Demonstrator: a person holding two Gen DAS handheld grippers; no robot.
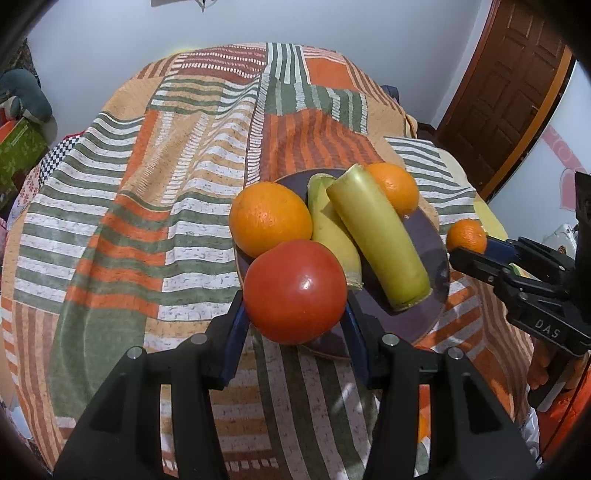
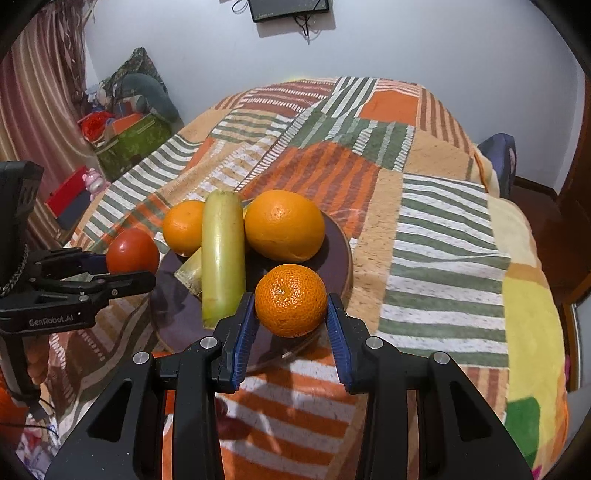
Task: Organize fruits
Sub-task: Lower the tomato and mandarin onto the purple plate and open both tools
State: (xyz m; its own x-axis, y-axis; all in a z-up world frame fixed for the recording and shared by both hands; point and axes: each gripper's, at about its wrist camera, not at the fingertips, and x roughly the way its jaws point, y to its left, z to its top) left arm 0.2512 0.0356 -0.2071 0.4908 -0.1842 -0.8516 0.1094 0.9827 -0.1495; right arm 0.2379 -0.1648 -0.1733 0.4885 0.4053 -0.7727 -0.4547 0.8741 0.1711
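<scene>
Right wrist: mandarin (image 2: 291,300) between claw (image 2: 291,325) pads (touching)

The tomato (image 1: 295,291) hides the plate's (image 1: 428,229) near rim. Beside it, the front banana (image 1: 376,236) covers most of the rear banana (image 1: 332,229). A wall screen (image 2: 290,9) above is cut by the top edge.

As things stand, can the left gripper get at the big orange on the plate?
Probably not: the left gripper is shut on the tomato, which sits directly between its fingers and the big orange.
</scene>
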